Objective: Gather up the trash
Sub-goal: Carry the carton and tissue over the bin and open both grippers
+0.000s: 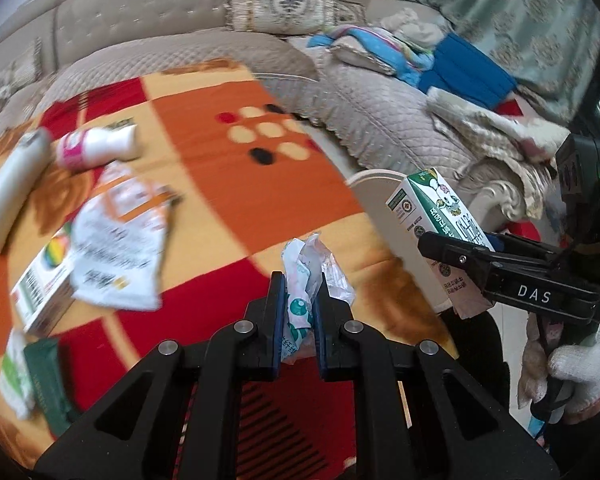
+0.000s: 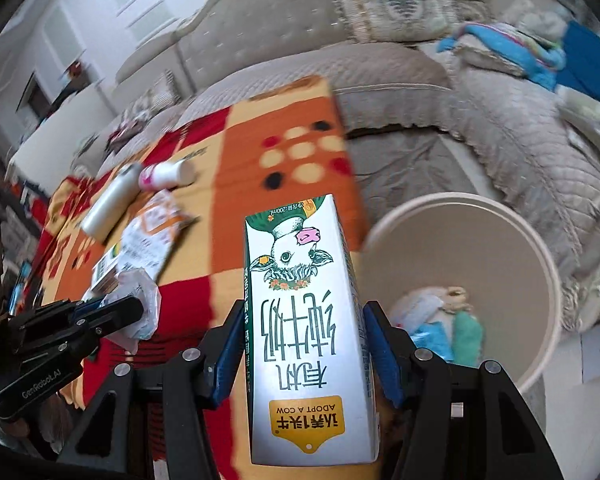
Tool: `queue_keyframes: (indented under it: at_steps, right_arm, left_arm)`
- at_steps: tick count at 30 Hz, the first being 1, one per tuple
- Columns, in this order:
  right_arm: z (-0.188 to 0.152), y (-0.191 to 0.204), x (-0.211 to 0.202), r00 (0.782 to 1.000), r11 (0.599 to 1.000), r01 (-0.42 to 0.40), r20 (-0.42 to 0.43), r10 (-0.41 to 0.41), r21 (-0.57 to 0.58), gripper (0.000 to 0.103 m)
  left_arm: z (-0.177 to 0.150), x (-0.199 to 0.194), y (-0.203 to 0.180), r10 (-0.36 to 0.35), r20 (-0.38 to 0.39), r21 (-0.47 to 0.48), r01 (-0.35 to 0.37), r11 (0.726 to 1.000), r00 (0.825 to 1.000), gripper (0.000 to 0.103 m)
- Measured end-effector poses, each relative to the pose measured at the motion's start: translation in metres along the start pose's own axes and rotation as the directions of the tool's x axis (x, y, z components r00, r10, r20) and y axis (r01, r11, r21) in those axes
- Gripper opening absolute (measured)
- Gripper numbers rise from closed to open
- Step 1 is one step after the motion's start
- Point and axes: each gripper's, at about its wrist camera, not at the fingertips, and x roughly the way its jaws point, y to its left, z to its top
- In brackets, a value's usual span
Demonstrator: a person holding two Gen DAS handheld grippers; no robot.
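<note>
My left gripper (image 1: pixel 300 280) is shut on a crumpled white and green wrapper (image 1: pixel 300 264), held over the orange and red cloth (image 1: pixel 220 184). To its right, my right gripper (image 1: pixel 456 248) is shut on a white and green milk carton (image 1: pixel 432 204) beside the pale bin's rim (image 1: pixel 376 176). In the right wrist view the carton (image 2: pixel 308 320) sits upside down between the blue pads of the right gripper (image 2: pixel 304 312), just left of the round bin (image 2: pixel 460 204), which holds some rubbish. The left gripper (image 2: pixel 120 312) with its wrapper (image 2: pixel 140 300) shows at lower left.
On the cloth lie a white bottle (image 1: pixel 8 188), a pink-labelled bottle (image 1: pixel 100 146), a white pouch (image 1: pixel 120 232), a small box (image 1: pixel 40 284) and a green packet (image 1: pixel 48 384). A quilted sofa (image 1: pixel 380 120) with cushions and clothes runs behind. A gloved hand (image 1: pixel 580 364) holds the right gripper.
</note>
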Motion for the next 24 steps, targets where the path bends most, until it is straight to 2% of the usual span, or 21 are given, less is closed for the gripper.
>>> queue_keyframes:
  at_steps: [7,13,19,24]
  right_arm:
    - [-0.005,-0.063,-0.018,0.998,0.991,0.055,0.020,-0.058,0.119,0.056]
    - [-0.009,-0.098,-0.020,0.996,0.979,0.087,0.016,-0.091,0.184,0.056]
    - [-0.013,-0.121,-0.010,0.994,0.967,0.110,-0.009,-0.111,0.230,0.056]
    - [-0.015,-0.134,0.007,0.993,0.959,0.121,-0.045,-0.113,0.256,0.056]
  left_arm:
    - [0.019,0.028,-0.045,-0.037,-0.022,0.075,0.039,0.996,0.999,0.010]
    - [0.031,0.051,-0.070,-0.057,-0.046,0.106,0.062,0.992,0.997,0.010]
    - [0.040,0.074,-0.083,-0.109,-0.080,0.100,0.117,0.988,0.991,0.010]
    - [0.045,0.091,-0.091,-0.171,-0.111,0.067,0.179,0.982,0.979,0.011]
